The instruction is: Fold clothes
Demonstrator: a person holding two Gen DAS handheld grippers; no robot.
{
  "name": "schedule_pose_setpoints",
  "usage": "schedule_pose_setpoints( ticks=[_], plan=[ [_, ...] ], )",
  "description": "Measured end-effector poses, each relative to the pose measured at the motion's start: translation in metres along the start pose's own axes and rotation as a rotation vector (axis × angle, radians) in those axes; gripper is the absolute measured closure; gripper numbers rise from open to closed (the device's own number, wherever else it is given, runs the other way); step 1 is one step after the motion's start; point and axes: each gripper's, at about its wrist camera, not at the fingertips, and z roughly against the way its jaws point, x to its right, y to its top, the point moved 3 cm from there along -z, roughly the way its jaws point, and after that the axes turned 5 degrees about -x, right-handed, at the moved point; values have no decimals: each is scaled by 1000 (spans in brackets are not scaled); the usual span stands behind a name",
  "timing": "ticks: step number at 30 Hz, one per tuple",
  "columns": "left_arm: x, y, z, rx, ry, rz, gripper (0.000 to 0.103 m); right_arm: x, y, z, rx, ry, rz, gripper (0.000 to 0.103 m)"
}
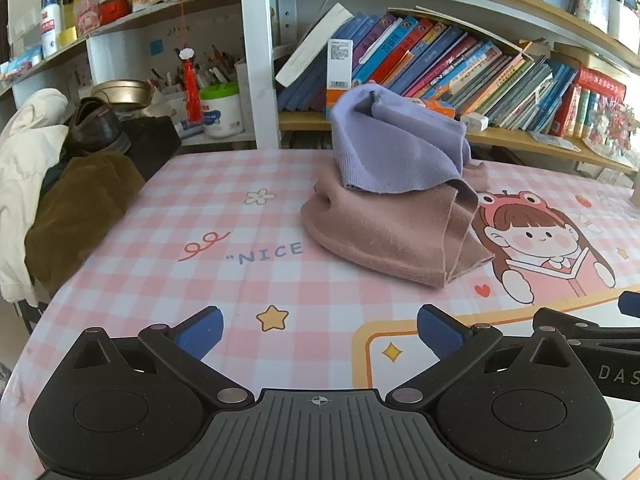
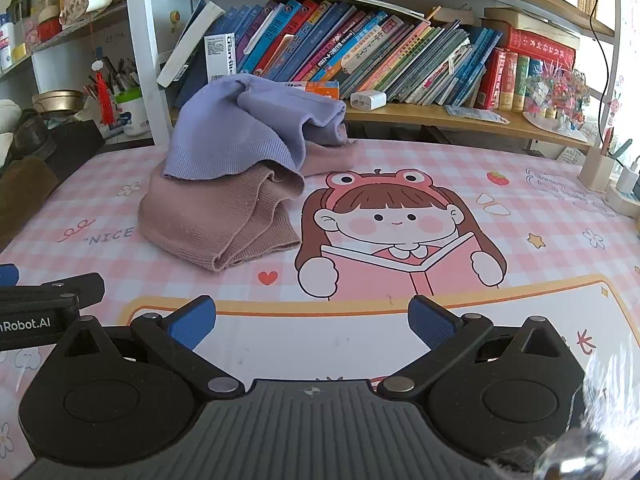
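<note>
Both the left gripper [image 1: 320,334] and right gripper [image 2: 312,322] gape wide and empty low in frame, while the purple garment [image 1: 394,148] heaped on the pink garment [image 1: 384,236] lies ahead at centre, nearer the left.

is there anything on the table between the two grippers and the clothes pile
Nothing visible. Only bare printed tablecloth lies between the open left gripper, the open right gripper and the pile, where the purple garment sits on the pink garment.
</note>
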Motion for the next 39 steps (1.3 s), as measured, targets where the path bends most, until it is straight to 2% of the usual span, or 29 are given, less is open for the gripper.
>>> schedule_pose_setpoints(
  ticks=[6,13,25,31,39],
  plan=[
    [-2,3,3,-45,8,14,0,1,1,-1,-3,0,-3,0],
    [-2,7,5,-55,8,34,0,0,1,-1,-6,4,-9,0],
    [1,9,6,-37,-2,11,0,-2,1,3,0,-5,-4,0],
    [5,9,9,12,-16,-13,0,-5,4,5,14,-13,20,0],
    [3,8,6,2,-11,-15,0,-7,5,2,5,-12,25,0]
  ],
)
